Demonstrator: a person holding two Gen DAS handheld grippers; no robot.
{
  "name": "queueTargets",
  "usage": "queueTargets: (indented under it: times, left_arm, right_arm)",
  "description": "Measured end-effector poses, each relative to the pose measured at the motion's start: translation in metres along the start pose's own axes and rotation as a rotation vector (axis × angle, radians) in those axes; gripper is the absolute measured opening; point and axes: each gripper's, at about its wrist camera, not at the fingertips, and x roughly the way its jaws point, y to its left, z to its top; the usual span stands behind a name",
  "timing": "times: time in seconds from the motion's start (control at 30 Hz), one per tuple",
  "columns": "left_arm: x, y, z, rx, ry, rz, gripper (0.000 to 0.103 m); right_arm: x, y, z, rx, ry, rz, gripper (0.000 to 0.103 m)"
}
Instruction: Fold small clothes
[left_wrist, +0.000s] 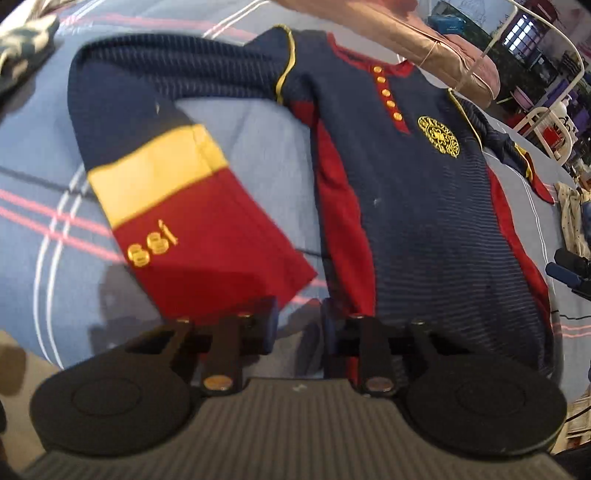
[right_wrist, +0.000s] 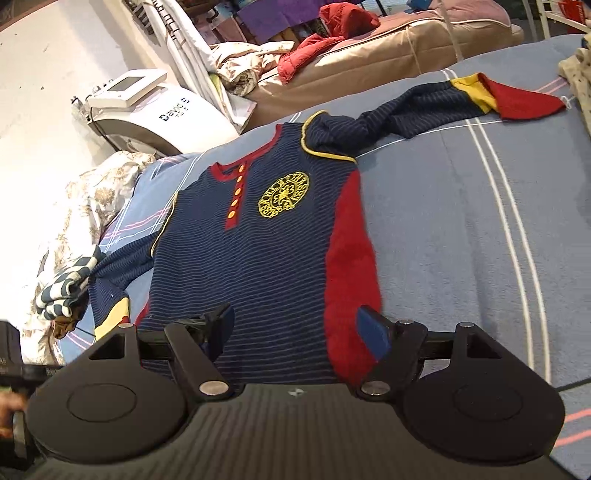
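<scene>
Both tools hover with fingers apart, left tool (left_wrist: 300, 325) and right tool (right_wrist: 295, 328), gripping nothing, over a navy striped knit shirt with red side panels (right_wrist: 266, 266) spread flat on the blue plaid bed (right_wrist: 461, 240).

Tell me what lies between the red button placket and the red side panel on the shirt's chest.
A yellow embroidered round emblem on navy striped knit, clearest in the right wrist view.

The shirt (left_wrist: 424, 206) is being looked at from close above its bottom edge by both cameras, facing twelve o'clock along the bed (right_wrist: 461, 221). The badge (left_wrist: 439, 136) is being shown in both views.
</scene>
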Motion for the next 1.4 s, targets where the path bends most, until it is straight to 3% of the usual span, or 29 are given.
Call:
queueTargets:
  times: [0.1,0.23,0.33,0.4,0.47,0.5,0.53,0.67,0.73,0.83,0.9,0.93,0.97,1.0,1.03,1.07,1.1,1.2,1.33,1.4]
  left_arm:
    - [0.007,-0.005,-0.004,-0.023,0.011,-0.029,0.019]
    - [0.018,-0.047,-0.003,0.038,0.01,-0.105,0.017]
    - [0.034,-0.084,-0.007,0.123,-0.008,-0.058,0.017]
    - [0.037,-0.097,-0.009,0.174,-0.044,-0.007,0.023]
    - [0.036,-0.104,-0.014,0.201,-0.072,0.044,0.042]
    - [0.035,-0.103,-0.014,0.193,-0.081,0.044,0.042]
    - [0.034,-0.1,-0.015,0.168,-0.085,0.028,0.039]
    - [0.032,-0.085,-0.012,0.056,-0.06,-0.061,0.015]
    - [0.024,-0.089,-0.012,0.082,-0.083,-0.029,0.01]
    - [0.011,-0.092,-0.011,0.087,-0.085,-0.045,0.012]
    - [0.002,-0.09,-0.011,0.076,-0.104,-0.053,0.035]
    - [0.001,-0.093,-0.011,0.089,-0.106,-0.048,0.066]
    - [0.003,-0.094,-0.012,0.1,-0.1,-0.045,0.074]
    - [0.007,-0.095,-0.013,0.101,-0.092,-0.032,0.072]
    - [0.013,-0.098,-0.013,0.107,-0.068,-0.016,0.061]
    - [0.018,-0.1,-0.014,0.113,-0.043,-0.033,0.03]
    - [0.024,-0.1,-0.015,0.099,-0.017,-0.071,0.016]
    - [0.021,-0.107,-0.019,0.146,-0.043,-0.041,0.006]
    - [-0.001,-0.077,-0.018,-0.019,-0.073,-0.084,0.004]
    - [-0.023,-0.054,-0.02,-0.06,-0.117,-0.022,0.002]
  right_arm:
    - [-0.002,-0.005,-0.004,0.013,0.001,-0.005,0.103]
    - [-0.002,-0.005,-0.01,0.023,0.009,-0.004,0.103]
    - [-0.003,-0.002,-0.012,0.033,0.007,0.009,0.103]
    - [-0.006,-0.001,-0.013,0.033,0.005,0.009,0.103]
    - [-0.01,-0.001,-0.014,0.035,-0.006,0.011,0.103]
    - [-0.012,-0.002,-0.014,0.037,-0.01,0.008,0.103]
    - [-0.013,-0.003,-0.015,0.038,-0.009,0.003,0.103]
    - [-0.012,-0.007,-0.017,0.051,-0.001,-0.019,0.103]
    - [-0.012,-0.007,-0.017,0.054,-0.001,-0.015,0.103]
    - [-0.014,-0.003,-0.016,0.037,-0.002,-0.011,0.103]
    - [-0.015,-0.002,-0.017,0.03,-0.003,-0.013,0.103]
    - [-0.015,-0.001,-0.017,0.028,-0.004,-0.012,0.103]
    - [-0.015,-0.001,-0.017,0.029,-0.002,-0.008,0.103]
    - [-0.014,-0.001,-0.018,0.03,0.001,-0.005,0.103]
    - [-0.012,-0.001,-0.018,0.029,0.006,-0.002,0.103]
    - [-0.01,-0.001,-0.018,0.027,0.011,0.001,0.103]
    - [-0.01,0.0,-0.018,0.027,0.013,0.004,0.103]
    - [-0.01,0.002,-0.02,0.026,0.012,0.012,0.103]
    - [-0.012,-0.002,-0.021,0.044,0.011,0.001,0.103]
    - [-0.013,-0.003,-0.022,0.052,0.008,0.0,0.103]
